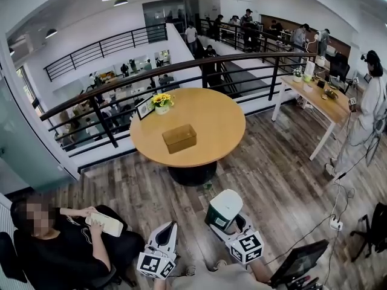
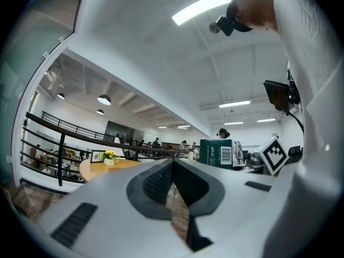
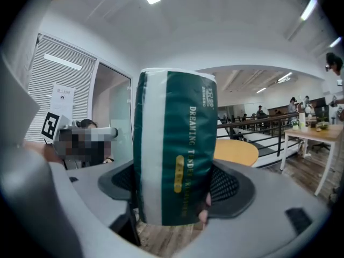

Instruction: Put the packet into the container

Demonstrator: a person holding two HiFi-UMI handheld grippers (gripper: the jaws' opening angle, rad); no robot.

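While clamped in the right gripper [image 3: 176, 184], packet [image 3: 174, 144]: dark green with a white band down one side, upright, bottom edge just below the pads [image 3: 228, 184], top well above them.
Right jaws: spread wide, pinching the packet by its two sides, one dark ribbed pad against each.
Left gripper [image 2: 173, 163]: empty, beside the right one, low in the head view.
Left jaws: tips pressed together, nothing between; a sliver of wood floor [image 2: 180, 213] visible through the slit behind the tips.
Container [image 1: 179, 138]: tan rectangular box near the middle of the round table [image 1: 217, 122]; well apart from both grippers and from the packet; open or lidded, cannot tell.
Round table: light wood top, dark pedestal, close against the black railing [image 1: 109, 110].
Flowers [image 1: 162, 99]: yellow, in a small white pot [image 1: 162, 109] at the table's far edge, just beside a framed picture [image 1: 144, 108].
Marker cubes [image 1: 156, 264]: one at the back of each gripper, black squares on white.
Seated person [image 1: 66, 252]: lower left of the head view, dark top, a white thing in both hands.
Long table [image 1: 314, 95]: right of the round one, by the railing, small things on top; a person in white [image 1: 369, 107] standing near its end.
Wood floor: planks between the grippers and the round table.
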